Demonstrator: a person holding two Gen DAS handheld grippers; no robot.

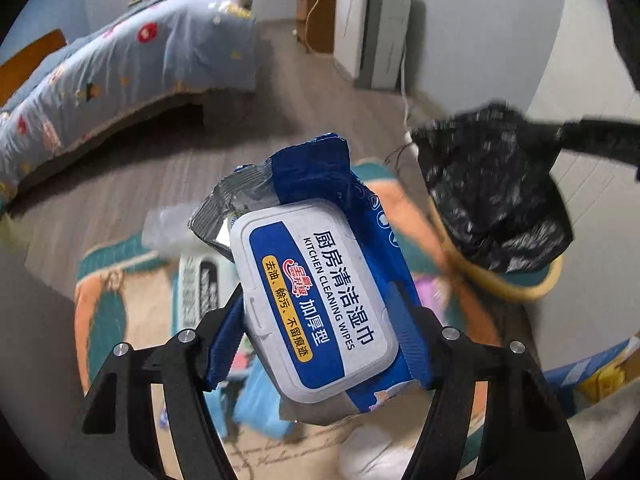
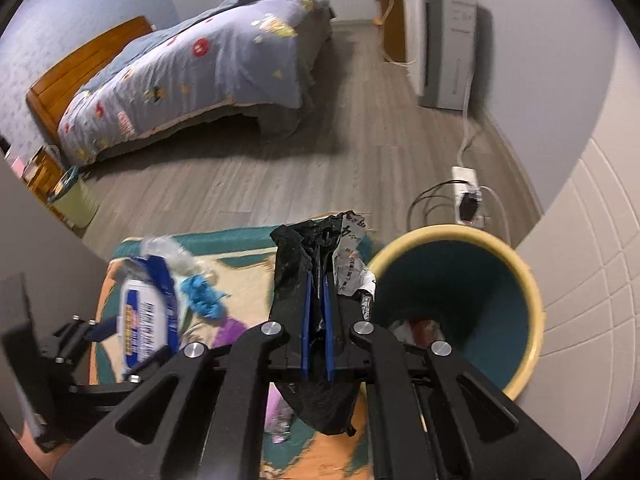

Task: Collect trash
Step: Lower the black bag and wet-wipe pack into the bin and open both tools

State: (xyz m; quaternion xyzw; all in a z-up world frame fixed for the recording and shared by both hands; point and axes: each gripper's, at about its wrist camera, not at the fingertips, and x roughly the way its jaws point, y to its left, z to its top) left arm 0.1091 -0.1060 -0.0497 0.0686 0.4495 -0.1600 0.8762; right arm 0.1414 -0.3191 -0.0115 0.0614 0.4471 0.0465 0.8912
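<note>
left hand-held gripper [image 1: 324, 320] clamps wipes pack [image 1: 316, 296] | right hand-held gripper [image 2: 318, 300] pinches black bag [image 2: 296, 276] | bin [image 2: 516, 248]: scraps

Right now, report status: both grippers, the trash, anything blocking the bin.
Left gripper clamped on wipes pack. Right gripper shut on black trash bag, beside bin. Bin mouth open, nothing blocking.

Wet-wipes pack [image 1: 320, 280] blue, white lid, yellow strip. Trash bag [image 1: 496, 196] black. Bin [image 2: 460, 300] teal inside, yellow rim. Rug [image 2: 240, 264] teal, orange, cream. Bedspread [image 2: 192, 80] lavender with red and yellow motifs. Floor [image 2: 320, 168] grey wood-grain.
</note>
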